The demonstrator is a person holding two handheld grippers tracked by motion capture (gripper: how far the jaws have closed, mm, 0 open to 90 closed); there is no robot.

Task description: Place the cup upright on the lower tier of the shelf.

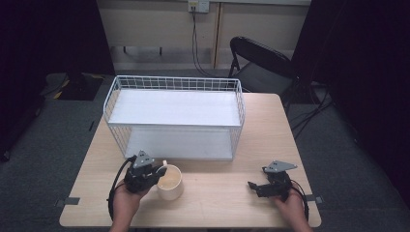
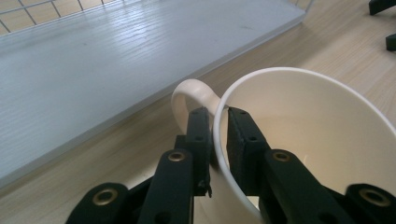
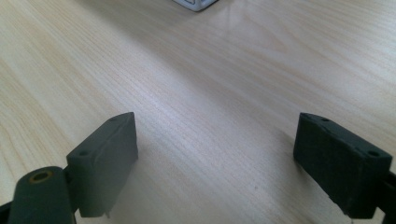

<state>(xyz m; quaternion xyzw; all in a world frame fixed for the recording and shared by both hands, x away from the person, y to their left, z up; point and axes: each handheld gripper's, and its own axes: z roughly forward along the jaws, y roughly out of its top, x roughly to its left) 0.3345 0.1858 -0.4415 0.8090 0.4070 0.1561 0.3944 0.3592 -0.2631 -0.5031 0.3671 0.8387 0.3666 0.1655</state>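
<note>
Both grippers sit near the front edge of the tabletop (image 1: pixel 241 203) in the high view: the left gripper (image 1: pixel 162 170) meets a cream mug (image 1: pixel 170 182) just ahead of the white wire rack (image 1: pixel 174 116), while the right gripper (image 1: pixel 256 186) rests toward the front right corner, well apart from the mug.

From the left gripper view, the left gripper (image 2: pixel 217 116) pinches the mug (image 2: pixel 317 135) by its rim, one jaw inside, one outside, right beside the handle (image 2: pixel 187 93). Such a thin rim hold could let the mug swing or slip once lifted.

Seen in the right gripper view, the right gripper (image 3: pixel 215 144) stands wide apart over bare wood, holding nothing.
</note>
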